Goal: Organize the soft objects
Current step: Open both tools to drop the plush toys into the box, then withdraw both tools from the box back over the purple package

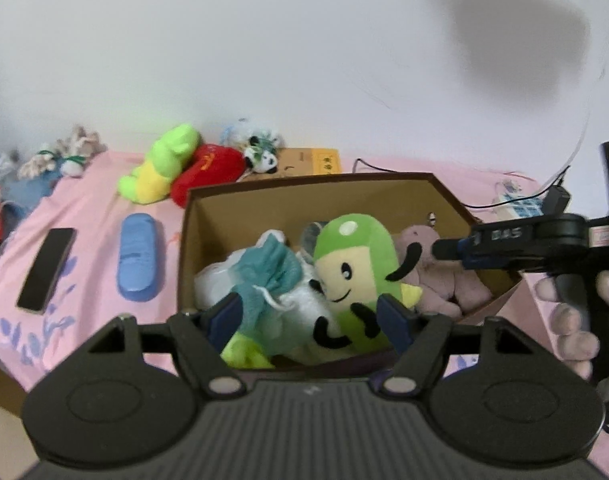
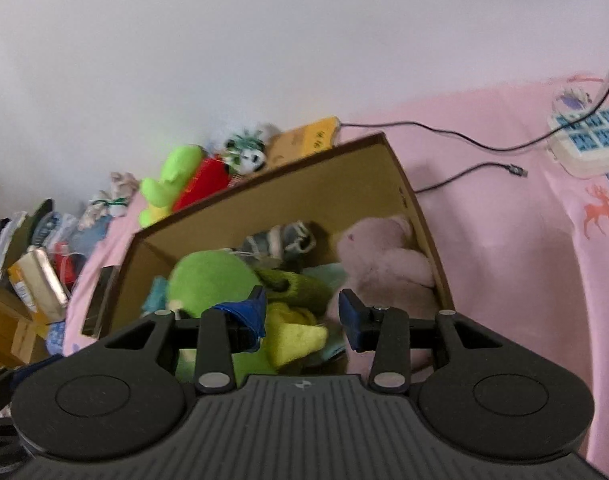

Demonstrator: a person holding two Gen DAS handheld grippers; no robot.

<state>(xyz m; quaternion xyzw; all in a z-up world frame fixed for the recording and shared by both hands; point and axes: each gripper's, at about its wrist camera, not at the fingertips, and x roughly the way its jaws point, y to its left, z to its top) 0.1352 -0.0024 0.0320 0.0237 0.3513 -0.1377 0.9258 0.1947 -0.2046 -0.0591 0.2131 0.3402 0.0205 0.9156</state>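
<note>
The box [image 1: 208, 216] on the pink sheet [image 1: 96, 200] already holds a green plush [image 1: 356, 264], a pink bear [image 2: 388, 260] and others, heaped near the rim. Both the left gripper [image 1: 308, 316] and the right gripper [image 2: 302, 312] hang spread over it, pinching nothing. The frog [image 1: 160, 164] and red plush [image 1: 208, 172] wait by the wall. Adding more could spill the heap, or a jaw could snag the rim.

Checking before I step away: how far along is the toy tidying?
Mostly done: the cardboard box already holds the green plush, pink bear and others. Neither the left tool nor the right tool holds anything. Left: the frog plush, red plush and panda behind the box.
</note>
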